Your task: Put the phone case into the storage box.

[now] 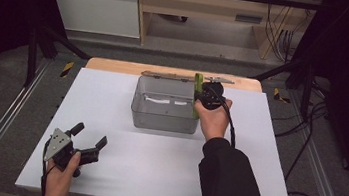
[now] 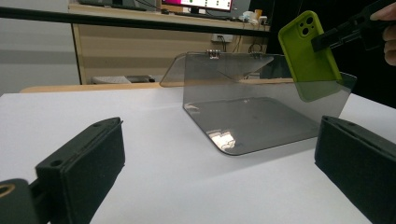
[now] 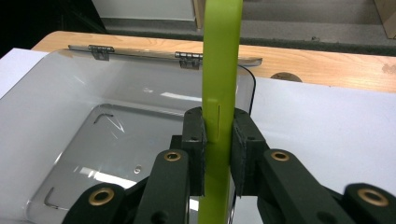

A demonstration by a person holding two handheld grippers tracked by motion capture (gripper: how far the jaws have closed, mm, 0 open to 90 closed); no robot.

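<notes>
Phone case (image 1: pixel 196 94) first: from the high view, your right gripper (image 1: pixel 202 95) pinches the green case edge-on, holding it upright at the right wall of the clear box (image 1: pixel 163 122), which sits toward the far edge of the table (image 1: pixel 153 171) with its lid (image 1: pixel 165 75) laid back over that edge. Your left gripper (image 1: pixel 90 137) rests near the table's near left corner, well apart from the box, its jaws spread with nothing between them.

From the left gripper view, both black jaws stand wide over bare table, and beyond them the case (image 2: pixel 310 53) hangs partly down inside the box (image 2: pixel 252 121), clamped by the other gripper (image 2: pixel 334 35).

From the right gripper view, your jaws press on both faces of the case (image 3: pixel 219 84), which stands vertical just over the box (image 3: pixel 93 140) at its right wall.
</notes>
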